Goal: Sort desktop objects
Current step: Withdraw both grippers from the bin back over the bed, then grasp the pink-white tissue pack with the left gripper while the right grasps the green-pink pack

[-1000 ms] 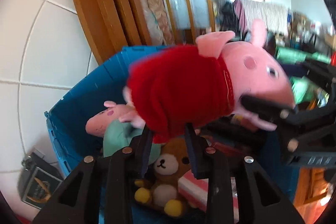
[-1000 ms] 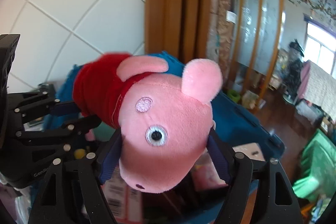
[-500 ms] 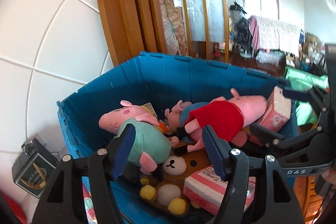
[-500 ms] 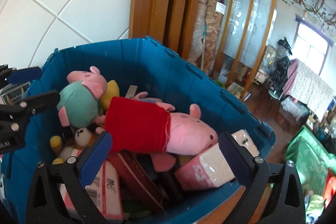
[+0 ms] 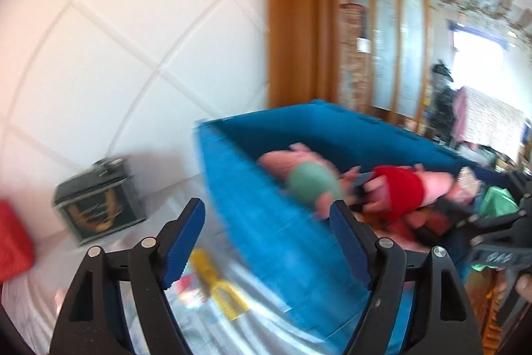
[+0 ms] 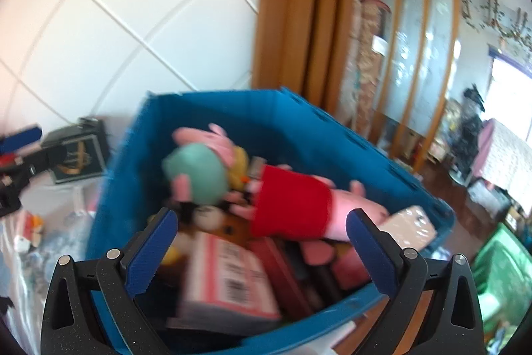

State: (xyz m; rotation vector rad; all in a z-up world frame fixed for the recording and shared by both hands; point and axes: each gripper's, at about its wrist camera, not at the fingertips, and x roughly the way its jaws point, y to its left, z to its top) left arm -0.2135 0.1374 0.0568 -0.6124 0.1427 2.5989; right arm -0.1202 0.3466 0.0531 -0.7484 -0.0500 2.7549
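Observation:
A blue plastic crate (image 6: 319, 125) holds soft toys and boxes. The pink pig in a red dress (image 6: 296, 205) lies inside it, next to a pig in a green dress (image 6: 196, 172). Both pigs also show in the left wrist view, red (image 5: 399, 188) and green (image 5: 309, 185). My right gripper (image 6: 259, 232) is open and empty above the crate's near side. My left gripper (image 5: 266, 232) is open and empty, to the left of the crate wall (image 5: 266, 222), over the table. Both views are blurred.
A dark box with gold print (image 5: 96, 202) stands by the tiled wall left of the crate. A yellow item (image 5: 219, 285) and small clutter lie on the table under my left gripper. A pink barcode box (image 6: 229, 275) lies in the crate. A red thing (image 5: 13, 238) is at far left.
A second ago both grippers held the red-dress pig above the crate. They opened and it dropped in. Since then my left gripper has swung left, off the crate; the right has drawn back.

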